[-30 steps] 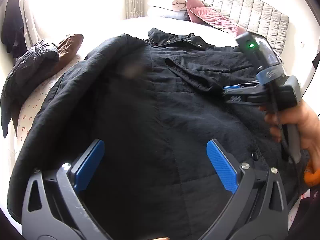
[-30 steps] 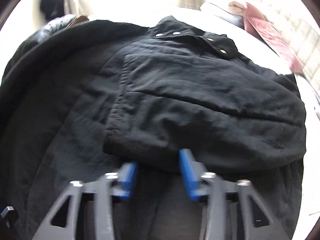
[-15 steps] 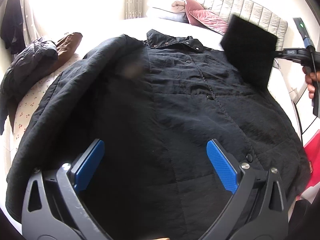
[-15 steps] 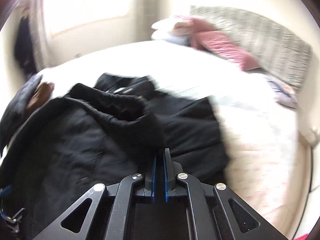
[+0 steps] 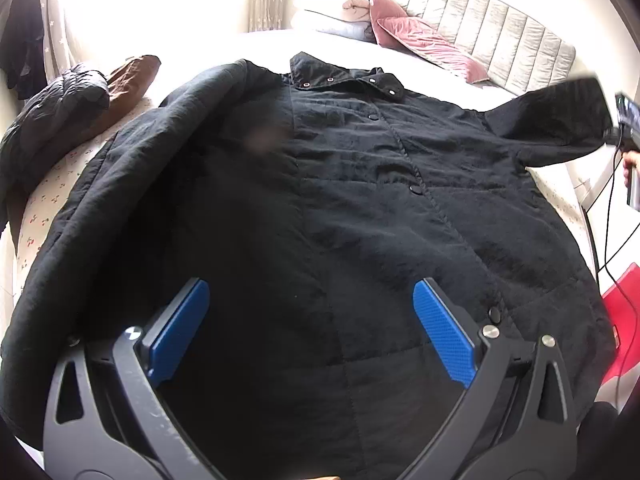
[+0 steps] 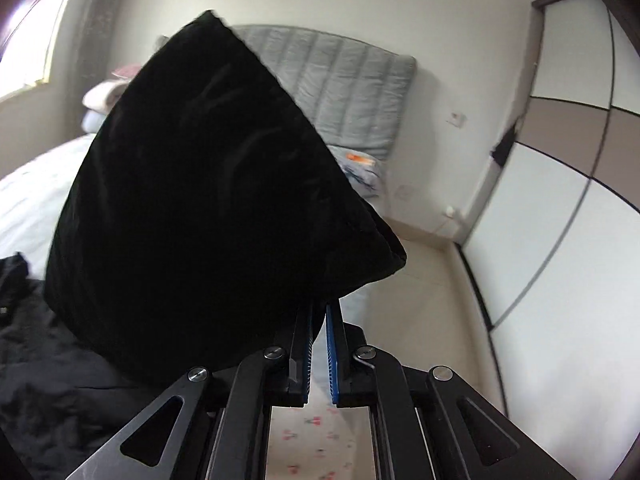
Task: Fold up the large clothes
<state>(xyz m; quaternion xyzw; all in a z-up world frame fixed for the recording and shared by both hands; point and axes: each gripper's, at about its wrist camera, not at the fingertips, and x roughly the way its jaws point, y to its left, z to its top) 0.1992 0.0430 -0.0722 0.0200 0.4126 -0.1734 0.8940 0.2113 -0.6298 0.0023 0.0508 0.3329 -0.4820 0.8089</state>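
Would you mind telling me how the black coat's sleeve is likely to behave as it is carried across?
The sleeve will probably stay floppy: beyond the right claw it hangs in a soft sheet. It looks padded, so likely somewhat bulky rather than thin. The coat lies wrinkled on the bed, so its body may drag or bunch if pulled.
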